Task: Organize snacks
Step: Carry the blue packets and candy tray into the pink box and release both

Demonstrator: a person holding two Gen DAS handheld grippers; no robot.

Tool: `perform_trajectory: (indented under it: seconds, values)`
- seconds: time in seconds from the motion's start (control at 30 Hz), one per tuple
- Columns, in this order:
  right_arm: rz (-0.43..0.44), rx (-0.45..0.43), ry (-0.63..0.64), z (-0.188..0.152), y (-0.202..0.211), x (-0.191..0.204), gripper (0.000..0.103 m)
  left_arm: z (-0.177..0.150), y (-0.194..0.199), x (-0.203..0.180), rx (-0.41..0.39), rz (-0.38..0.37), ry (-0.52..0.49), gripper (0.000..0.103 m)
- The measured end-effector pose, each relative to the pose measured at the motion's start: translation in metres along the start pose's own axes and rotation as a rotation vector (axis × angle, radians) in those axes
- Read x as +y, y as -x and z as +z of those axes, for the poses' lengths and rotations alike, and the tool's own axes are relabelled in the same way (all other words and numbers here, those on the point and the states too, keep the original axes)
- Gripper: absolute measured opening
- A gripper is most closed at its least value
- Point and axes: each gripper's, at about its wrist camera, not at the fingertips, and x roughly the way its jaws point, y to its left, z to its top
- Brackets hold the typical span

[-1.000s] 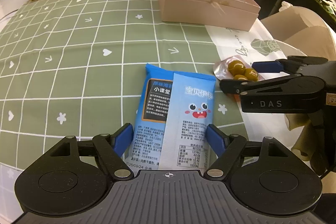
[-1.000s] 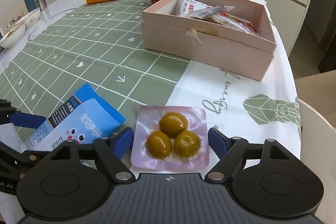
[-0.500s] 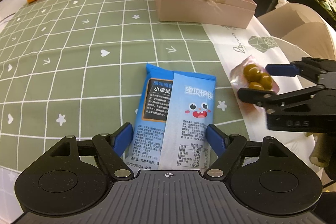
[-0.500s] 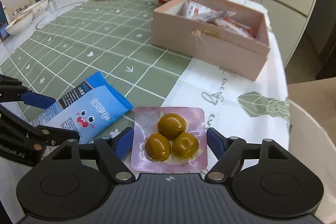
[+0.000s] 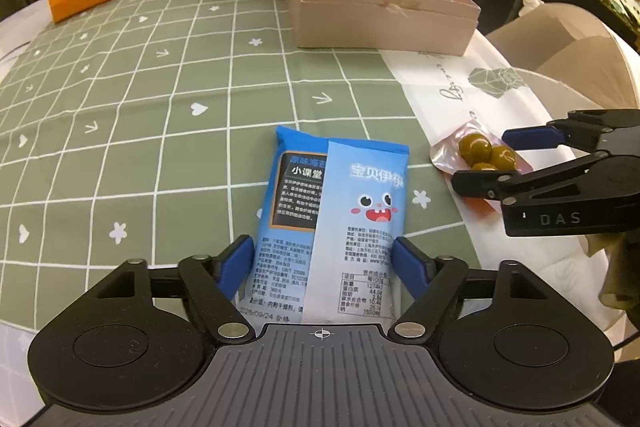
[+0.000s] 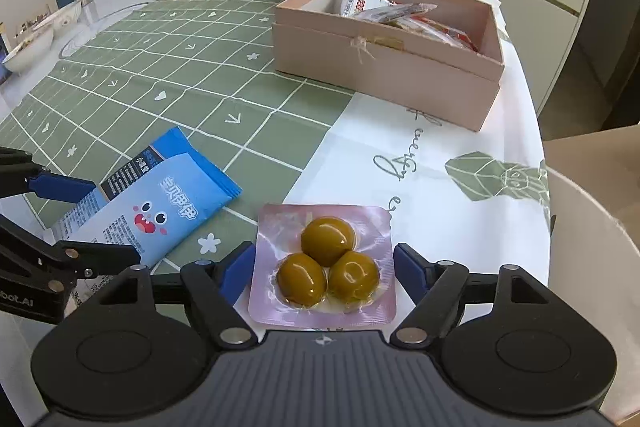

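A green grid tablecloth (image 5: 140, 131) covers the table; far right on it sits the open pink box (image 6: 384, 67) of wrapped snacks, their red print visible only from the right wrist. The left gripper (image 5: 324, 267) pinches the blue snack packet (image 5: 336, 211); right of it, the right gripper (image 6: 324, 267) pinches the pink pack of three olives (image 6: 324, 267)

Right gripper (image 5: 486, 163) hides part of the pink pack (image 5: 448, 151).
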Motion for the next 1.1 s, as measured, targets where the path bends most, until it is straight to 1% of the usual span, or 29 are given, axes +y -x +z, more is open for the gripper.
perform_trajectory:
  seconds: [0.07,0.23,0.4,0.5,0.6,0.7,0.77,0.87,0.93,0.97,1.0,1.03,1.07,1.1]
  values:
    - [0.008,-0.017,0.004,0.002,0.008,0.001,0.073,0.0,0.004,-0.001,-0.01,-0.004,0.008,0.075]
    - [0.014,-0.055,0.015,0.011,0.026,0.001,0.073,0.004,0.013,-0.005,-0.022,-0.032,0.025,0.074]
    - [0.027,-0.078,-0.01,0.023,0.036,-0.008,0.073,0.023,0.026,-0.012,-0.079,-0.056,0.029,0.074]
    - [0.031,-0.093,-0.029,0.033,0.042,-0.017,0.073,0.045,0.033,-0.014,-0.137,-0.084,0.037,0.074]
    - [0.027,-0.134,-0.044,0.052,0.049,-0.028,0.073,0.078,0.036,-0.008,-0.186,-0.144,0.072,0.074]
    - [0.007,-0.185,-0.05,0.082,0.052,-0.043,0.073,0.126,0.033,-0.001,-0.236,-0.205,0.098,0.075]
    - [-0.021,-0.222,-0.045,0.105,0.05,-0.054,0.073,0.156,0.029,0.0,-0.269,-0.229,0.104,0.075]
    - [-0.084,-0.267,-0.011,0.14,0.038,-0.067,0.073,0.207,0.015,0.003,-0.318,-0.269,0.101,0.076]
    - [-0.107,-0.277,0.01,0.161,0.023,-0.076,0.074,0.236,-0.004,0.007,-0.33,-0.306,0.121,0.078]
    - [-0.107,-0.287,0.018,0.168,0.015,-0.08,0.075,0.249,-0.019,0.011,-0.313,-0.325,0.143,0.082]
    - [-0.107,-0.294,0.023,0.174,0.004,-0.084,0.076,0.258,-0.035,0.013,-0.288,-0.32,0.154,0.084]
    - [-0.105,-0.28,0.026,0.179,-0.01,-0.088,0.076,0.267,-0.061,0.013,-0.241,-0.284,0.151,0.083]
    - [-0.104,-0.242,0.027,0.183,-0.025,-0.092,0.077,0.272,-0.081,0.011,-0.201,-0.249,0.143,0.083]
    - [-0.107,-0.195,0.018,0.184,-0.04,-0.096,0.077,0.275,-0.101,0.009,-0.157,-0.218,0.139,0.079]
